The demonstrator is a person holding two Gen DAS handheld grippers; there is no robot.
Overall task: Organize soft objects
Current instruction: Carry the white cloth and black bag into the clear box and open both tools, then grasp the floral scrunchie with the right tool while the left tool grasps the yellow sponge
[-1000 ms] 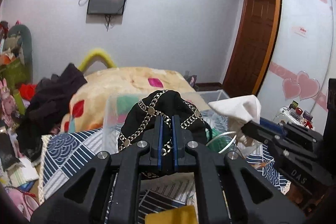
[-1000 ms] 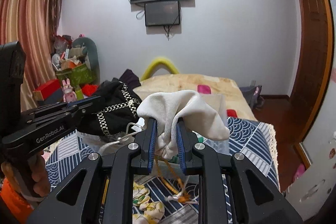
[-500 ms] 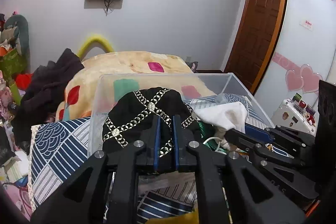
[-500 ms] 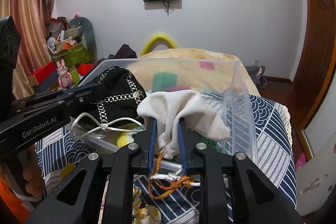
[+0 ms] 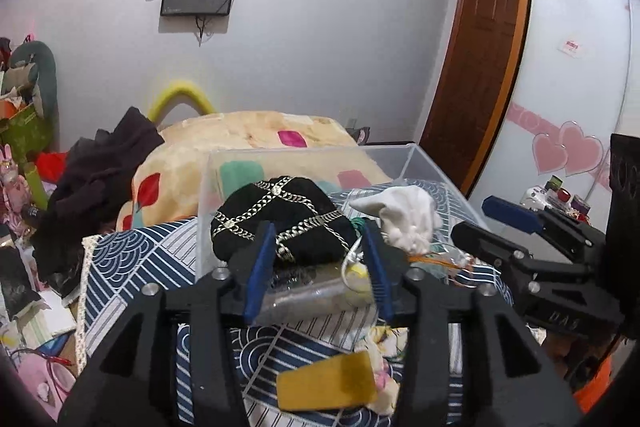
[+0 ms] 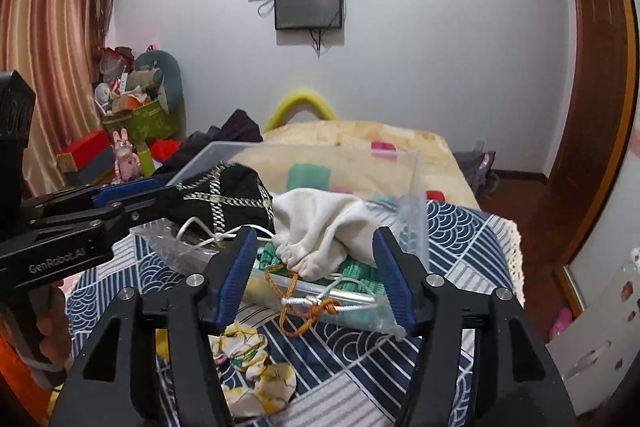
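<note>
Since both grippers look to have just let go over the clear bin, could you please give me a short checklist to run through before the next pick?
1. Left gripper open and free of the black chain-trimmed pouch: ok.
2. Right gripper open and free of the white drawstring pouch: ok.
3. Both pouches inside the clear plastic bin: ok; they lie side by side.
4. The white pouch's orange cord inside the bin: not ok; it trails over the near edge.
5. Soft items left outside: not ok; a yellow floral cloth lies on the blue patterned cover.
6. Room left under the pouches: cannot tell.
</note>
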